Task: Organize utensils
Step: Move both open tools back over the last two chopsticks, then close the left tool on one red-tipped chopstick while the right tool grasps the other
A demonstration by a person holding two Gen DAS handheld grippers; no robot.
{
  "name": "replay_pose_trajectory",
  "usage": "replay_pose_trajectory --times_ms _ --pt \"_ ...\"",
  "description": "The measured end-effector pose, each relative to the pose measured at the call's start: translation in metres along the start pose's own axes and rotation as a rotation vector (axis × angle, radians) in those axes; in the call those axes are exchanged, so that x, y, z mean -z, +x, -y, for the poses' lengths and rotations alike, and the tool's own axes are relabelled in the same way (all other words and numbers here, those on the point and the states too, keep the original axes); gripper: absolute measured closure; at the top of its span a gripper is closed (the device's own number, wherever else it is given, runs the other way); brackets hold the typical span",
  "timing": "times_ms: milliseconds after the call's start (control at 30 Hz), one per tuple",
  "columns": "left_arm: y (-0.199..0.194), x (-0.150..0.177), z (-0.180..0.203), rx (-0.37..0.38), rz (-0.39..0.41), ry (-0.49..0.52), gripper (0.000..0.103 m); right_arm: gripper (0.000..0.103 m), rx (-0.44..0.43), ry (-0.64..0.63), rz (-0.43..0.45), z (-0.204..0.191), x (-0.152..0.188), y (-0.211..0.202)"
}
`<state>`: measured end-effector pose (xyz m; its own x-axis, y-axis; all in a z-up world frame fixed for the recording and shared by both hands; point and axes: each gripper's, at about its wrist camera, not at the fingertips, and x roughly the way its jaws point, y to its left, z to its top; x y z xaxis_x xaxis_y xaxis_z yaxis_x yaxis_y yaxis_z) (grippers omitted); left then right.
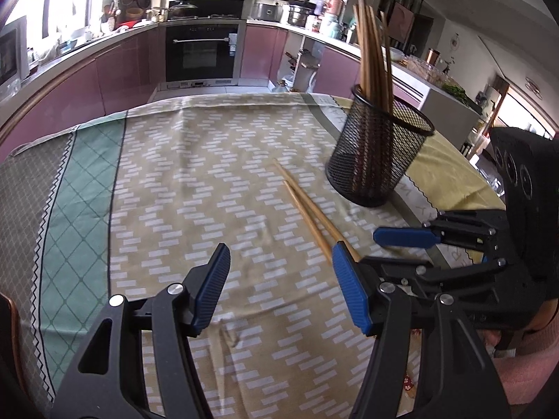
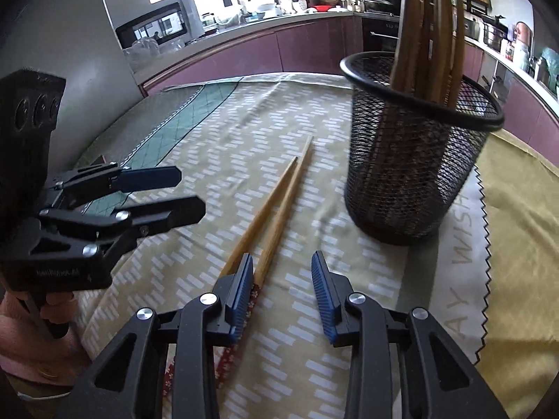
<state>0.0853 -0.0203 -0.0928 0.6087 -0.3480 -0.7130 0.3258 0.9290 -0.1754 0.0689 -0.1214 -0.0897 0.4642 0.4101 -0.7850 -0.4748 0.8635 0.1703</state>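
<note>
Nearest the right wrist camera, the right gripper (image 2: 283,279) with black arms and blue ribbed pads hangs low over the table, its jaws spread. One of the two loose bamboo chopsticks with red patterned handles (image 2: 276,209) runs up between the pads without either pad pressing on it, while the other lies under the left-hand pad. The pair's thin tips point toward twelve o'clock in that view.

At two o'clock from those tips stands the black wire-mesh cylindrical holder (image 2: 415,160), upright on the cloth and filled with more brown wooden chopsticks (image 2: 429,35) that lean against its rim. It is near the loose pair but not touching it.

The left gripper (image 1: 281,276), seen from its own camera, is spread wide over the beige tablecloth with white dash pattern (image 1: 195,181), nothing between its pads. The loose chopsticks lie at one o'clock from it, passing behind its right-hand finger. At the cloth's nine o'clock edge runs a green diamond-patterned band (image 1: 80,188).
</note>
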Motion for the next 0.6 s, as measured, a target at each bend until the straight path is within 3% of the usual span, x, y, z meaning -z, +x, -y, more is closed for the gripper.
replay_pose_trajectory --times_ms 367,600 --pt "0.02 0.009 0.032 0.049 -0.074 0.129 0.043 0.075 -0.009 -0.016 -0.021 0.011 -0.02 0.015" --pt "0.031 0.007 0.038 0.008 -0.103 0.144 0.053 0.086 0.005 -0.017 -0.018 0.014 -0.026 0.019"
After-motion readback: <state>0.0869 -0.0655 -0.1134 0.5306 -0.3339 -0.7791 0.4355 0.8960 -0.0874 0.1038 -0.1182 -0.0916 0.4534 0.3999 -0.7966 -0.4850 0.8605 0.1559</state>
